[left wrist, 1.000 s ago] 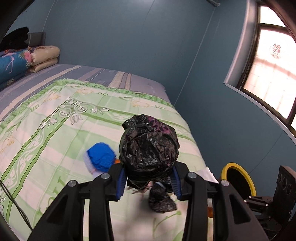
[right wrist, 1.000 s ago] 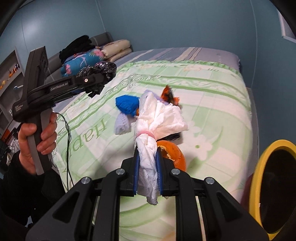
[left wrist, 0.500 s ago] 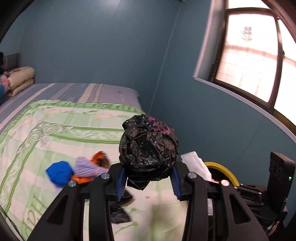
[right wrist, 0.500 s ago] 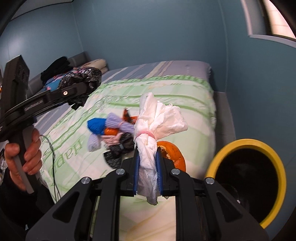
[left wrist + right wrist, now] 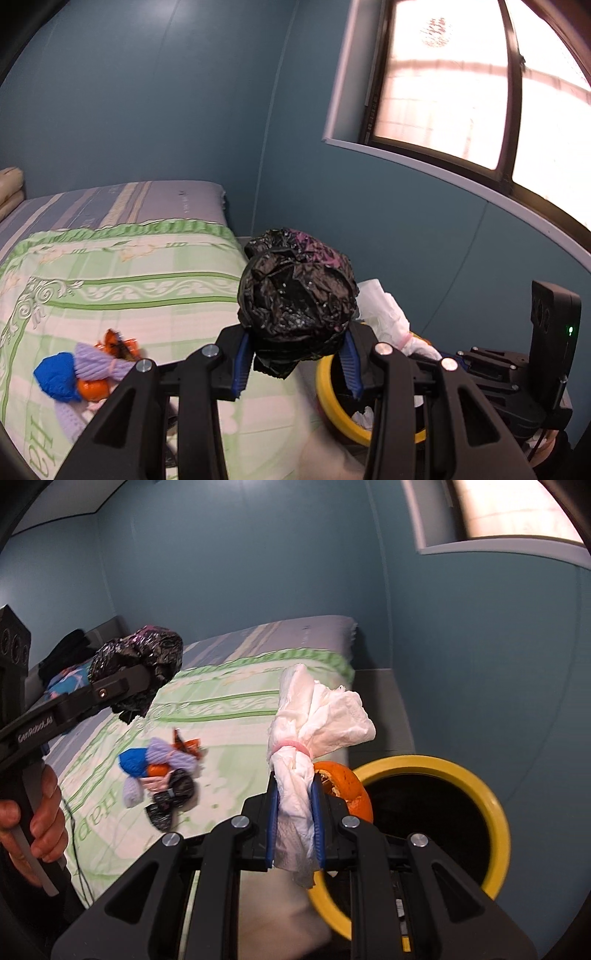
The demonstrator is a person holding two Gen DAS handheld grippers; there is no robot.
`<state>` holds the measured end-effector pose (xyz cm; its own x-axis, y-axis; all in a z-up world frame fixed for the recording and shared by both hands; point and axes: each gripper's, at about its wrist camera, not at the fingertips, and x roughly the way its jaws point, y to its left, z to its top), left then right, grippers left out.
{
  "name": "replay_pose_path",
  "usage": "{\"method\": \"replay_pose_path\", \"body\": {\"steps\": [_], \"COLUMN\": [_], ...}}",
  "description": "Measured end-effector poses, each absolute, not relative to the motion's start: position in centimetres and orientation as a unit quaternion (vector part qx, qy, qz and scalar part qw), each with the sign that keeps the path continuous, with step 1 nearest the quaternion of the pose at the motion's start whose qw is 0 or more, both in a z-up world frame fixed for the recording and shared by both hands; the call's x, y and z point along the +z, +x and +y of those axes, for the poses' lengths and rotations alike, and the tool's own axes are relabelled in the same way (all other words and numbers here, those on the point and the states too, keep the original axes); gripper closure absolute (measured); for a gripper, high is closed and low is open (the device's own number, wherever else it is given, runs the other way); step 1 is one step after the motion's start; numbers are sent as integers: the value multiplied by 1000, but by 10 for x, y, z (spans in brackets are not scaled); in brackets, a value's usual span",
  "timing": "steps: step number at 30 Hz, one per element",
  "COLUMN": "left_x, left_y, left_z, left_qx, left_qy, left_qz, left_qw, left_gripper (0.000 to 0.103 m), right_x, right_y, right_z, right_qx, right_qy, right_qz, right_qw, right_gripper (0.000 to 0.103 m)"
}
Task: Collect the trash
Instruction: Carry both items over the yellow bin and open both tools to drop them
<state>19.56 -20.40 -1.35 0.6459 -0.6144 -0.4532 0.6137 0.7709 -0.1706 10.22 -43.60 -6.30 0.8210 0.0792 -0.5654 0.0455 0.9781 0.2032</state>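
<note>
**Two bundles of trash held up beside the bed and the bin**

A bed with a green and white patterned cover fills the left part of both views, against blue walls, with a bright window high on the right. Beside the bed's near corner stands a bin with a thick yellow round rim and a dark inside. An orange peel, rough and curved, shows just in front of the rim, behind the right fingers, partly hiding it.

On the cover lies a small heap of trash: a blue lump, pale purple yarn-like bundles, an orange wrapper and crumpled black plastic, all close together.

The left hand-held gripper has its jaws partly spread and pinches a black plastic bag, crumpled into a shiny, wrinkled ball. In its own view this ball hides part of the bin. A hand grips its handle.

The right hand-held gripper has its jaws almost pressed together on a white tissue bundle, soft and creased, tied at the middle with a pink band. It is held up near the bin's rim.
</note>
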Motion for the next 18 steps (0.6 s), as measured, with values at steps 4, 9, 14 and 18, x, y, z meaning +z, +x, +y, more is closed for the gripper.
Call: {"method": "replay_pose_path", "body": {"steps": [4,9,14,18], "left_x": [-18,-27,-39,-51], "left_y": [188,188,187,189], "left_z": [-231,-265,-294,-312], "left_qx": [-354,-371,-387,-396], "left_qy": [15,29,42,50], "left_qz": [244,250,259,269], "left_qw": [903,894,884,877], "left_gripper": [65,65,65,65], "right_x": [-67,-74,-82,-92], "right_y": [96,89,85,86], "right_z": [-453,-476,-496,-508], "right_qx": [-16,-47,-73,-89], "right_qy": [110,118,126,132], "right_qz": [297,298,300,306], "right_qw": [948,946,943,939], "right_gripper": [88,88,88,88]}}
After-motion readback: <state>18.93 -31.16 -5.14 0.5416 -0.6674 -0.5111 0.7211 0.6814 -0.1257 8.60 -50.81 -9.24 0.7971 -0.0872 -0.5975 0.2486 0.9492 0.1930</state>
